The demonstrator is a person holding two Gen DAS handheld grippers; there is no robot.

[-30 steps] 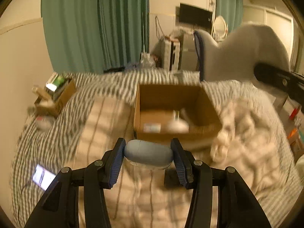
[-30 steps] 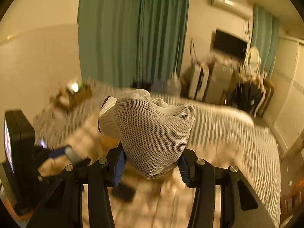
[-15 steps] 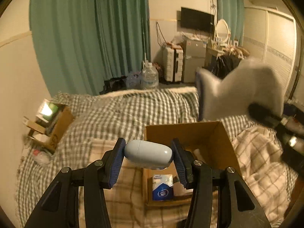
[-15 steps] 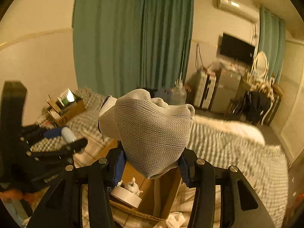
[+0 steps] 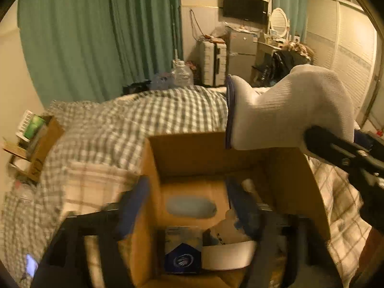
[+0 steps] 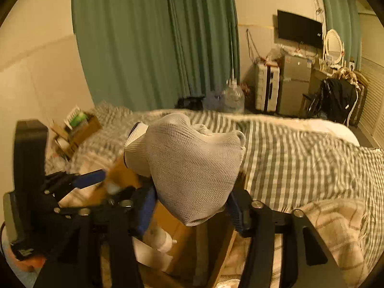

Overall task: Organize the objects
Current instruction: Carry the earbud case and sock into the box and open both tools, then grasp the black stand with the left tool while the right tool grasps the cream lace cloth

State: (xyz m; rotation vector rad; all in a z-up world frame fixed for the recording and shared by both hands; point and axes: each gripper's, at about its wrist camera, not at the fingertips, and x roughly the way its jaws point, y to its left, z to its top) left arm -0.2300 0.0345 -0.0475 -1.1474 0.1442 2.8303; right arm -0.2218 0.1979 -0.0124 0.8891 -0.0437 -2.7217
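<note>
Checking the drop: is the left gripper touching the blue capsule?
Apart. In the left wrist view, the blue capsule lies in the cardboard box, with box floor visible between it and each left gripper finger.

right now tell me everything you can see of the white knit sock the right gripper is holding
The white knit sock is a bunched, soft-looking fabric bundle with a fine mesh weave, a ribbed cuff and a dark blue band at its opening. The right gripper clamps its lower end between blue-padded fingers, so the sock stands up and bulges above them. It is held in the air over the far right side of the open cardboard box on the checked bedding. Only the gripper appears to touch it.
</note>
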